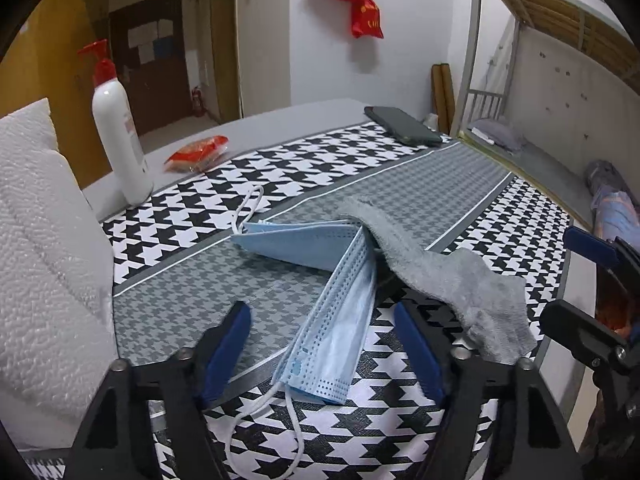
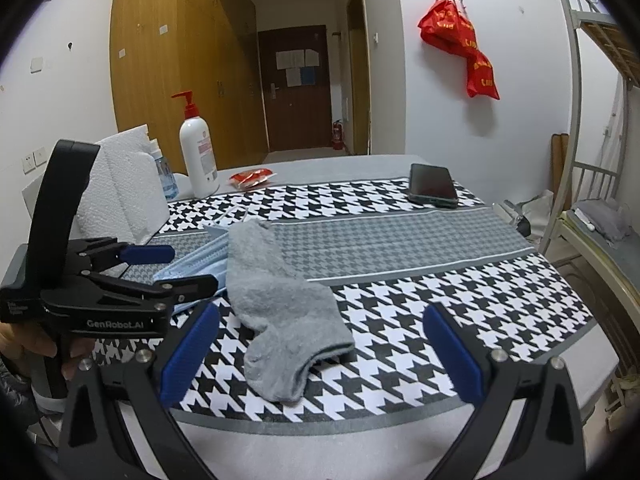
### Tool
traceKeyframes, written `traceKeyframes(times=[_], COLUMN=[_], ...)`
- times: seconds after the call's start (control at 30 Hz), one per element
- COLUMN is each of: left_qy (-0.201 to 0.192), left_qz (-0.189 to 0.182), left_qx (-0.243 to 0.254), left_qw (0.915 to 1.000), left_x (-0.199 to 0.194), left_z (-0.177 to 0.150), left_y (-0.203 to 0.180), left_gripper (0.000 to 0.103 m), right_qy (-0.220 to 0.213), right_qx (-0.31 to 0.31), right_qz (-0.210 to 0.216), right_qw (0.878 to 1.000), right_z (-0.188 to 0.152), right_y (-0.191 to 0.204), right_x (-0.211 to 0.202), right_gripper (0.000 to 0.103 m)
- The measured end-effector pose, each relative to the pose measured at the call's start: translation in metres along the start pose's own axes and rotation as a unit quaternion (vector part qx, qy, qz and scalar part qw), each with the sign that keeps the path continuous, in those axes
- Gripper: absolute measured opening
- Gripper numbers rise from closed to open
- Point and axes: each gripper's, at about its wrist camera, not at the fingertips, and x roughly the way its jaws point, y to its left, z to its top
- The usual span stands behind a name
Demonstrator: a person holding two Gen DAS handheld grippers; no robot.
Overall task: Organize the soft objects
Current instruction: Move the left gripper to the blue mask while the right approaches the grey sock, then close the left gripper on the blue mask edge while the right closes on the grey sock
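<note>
A dorm room with a wooden wardrobe and a bunk bed surrounds a table under a houndstooth cloth (image 2: 400, 240). On it a grey sock (image 2: 280, 304) lies lengthwise from far to near, cuff opening nearest the right gripper (image 2: 320, 344), whose jaws stand released, apart from it. Only the left wrist view shows the 2 blue face masks (image 1: 320, 280) fully, the near one running between the left gripper (image 1: 324, 344), jaws apart, untouched. The sock overlaps them.
</note>
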Motion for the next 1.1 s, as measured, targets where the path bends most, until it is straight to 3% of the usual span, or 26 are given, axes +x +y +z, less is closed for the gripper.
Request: traceKeyframes(times=[0.33, 0.73, 1.1], left_qy=[0.035, -0.005, 0.011], left_qz=[-0.040, -0.072, -0.090], left_qx=[-0.004, -0.017, -0.032], left_qw=[0.9986, 0.9972, 0.9954], left_x=[0.013, -0.006, -0.003], left_z=[-0.001, -0.002, -0.004], left_y=[0.002, 0.011, 0.015], left_gripper=[0.012, 0.008, 0.007], right_qy=[0.021, 0.044, 0.076], right_qx=[-0.013, -0.029, -0.053], right_qz=[0.009, 0.012, 0.011], right_qw=[1.000, 0.999, 0.996], right_z=[0.002, 0.004, 0.011], right_y=[0.005, 0.014, 0.025], right_x=[0.017, 0.029, 0.046], right_gripper=[0.103, 0.103, 0.103])
